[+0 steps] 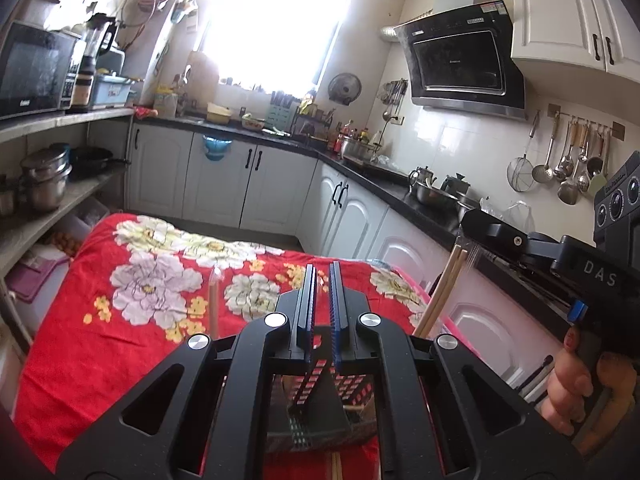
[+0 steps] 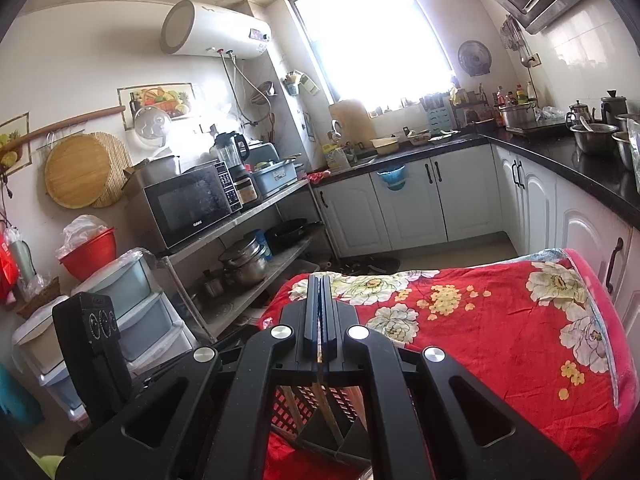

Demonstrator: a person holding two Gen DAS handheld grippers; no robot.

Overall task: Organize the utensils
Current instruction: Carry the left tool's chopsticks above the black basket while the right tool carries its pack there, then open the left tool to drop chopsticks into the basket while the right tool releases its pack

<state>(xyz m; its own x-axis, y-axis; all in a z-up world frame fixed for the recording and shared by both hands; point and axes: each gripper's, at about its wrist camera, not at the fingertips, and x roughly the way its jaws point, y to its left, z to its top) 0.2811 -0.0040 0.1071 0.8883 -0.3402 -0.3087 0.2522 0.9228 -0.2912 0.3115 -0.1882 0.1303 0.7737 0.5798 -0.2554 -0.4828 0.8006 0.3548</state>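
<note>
both tongs closed above a slatted utensil basket on the red floral cloth

the left gripper (image 1: 322,280) shows a thin gap with nothing visibly between its fingers; the right gripper (image 2: 320,300) is pinched on something thin and dark, hard to identify. only the left view shows wooden chopsticks (image 1: 440,288) rising beside the right tool and a hand (image 1: 572,392) on its handle. the basket (image 2: 312,412) sits beneath both, mostly hidden by the frames; its contents are unclear. the cloth (image 2: 500,320) covers the table.

Red flowered cloth (image 1: 120,332) covers the table; dark slotted utensil basket (image 1: 320,408) on its near edge; wooden chopsticks (image 1: 440,292) right of basket.
</note>
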